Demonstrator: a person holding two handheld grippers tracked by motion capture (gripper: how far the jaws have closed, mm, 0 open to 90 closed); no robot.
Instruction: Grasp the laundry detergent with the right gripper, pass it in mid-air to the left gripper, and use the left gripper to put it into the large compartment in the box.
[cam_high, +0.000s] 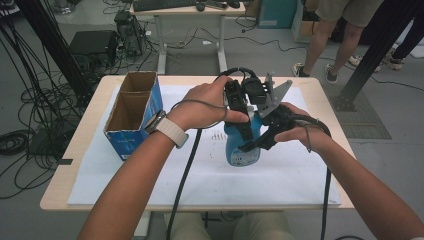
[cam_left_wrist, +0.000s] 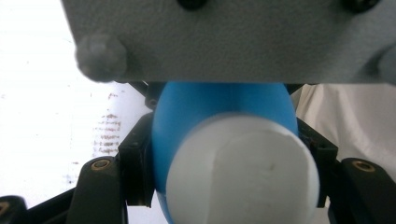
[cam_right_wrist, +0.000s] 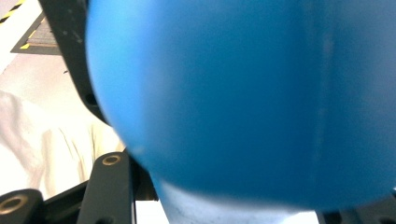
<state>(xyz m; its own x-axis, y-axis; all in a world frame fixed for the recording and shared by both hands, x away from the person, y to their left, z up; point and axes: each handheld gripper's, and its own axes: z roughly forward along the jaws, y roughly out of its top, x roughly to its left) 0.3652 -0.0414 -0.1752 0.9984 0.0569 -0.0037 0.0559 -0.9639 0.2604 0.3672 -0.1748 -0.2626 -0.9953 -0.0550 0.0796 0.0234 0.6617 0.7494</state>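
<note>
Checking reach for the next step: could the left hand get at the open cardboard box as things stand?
Probably not yet: the box stands unobstructed nearby, but the left tongs are clamped on the blue bottle.

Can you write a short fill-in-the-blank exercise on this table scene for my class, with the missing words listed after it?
1. Both grippers are closed on a ____ bottle.
2. The bottle's cap is ____ in colour.
3. The open cardboard box stands on the table's ____ side in the high view.
4. The left gripper is held by a hand whose wrist wears a ____.

Missing words: blue; white; left; watch
</note>
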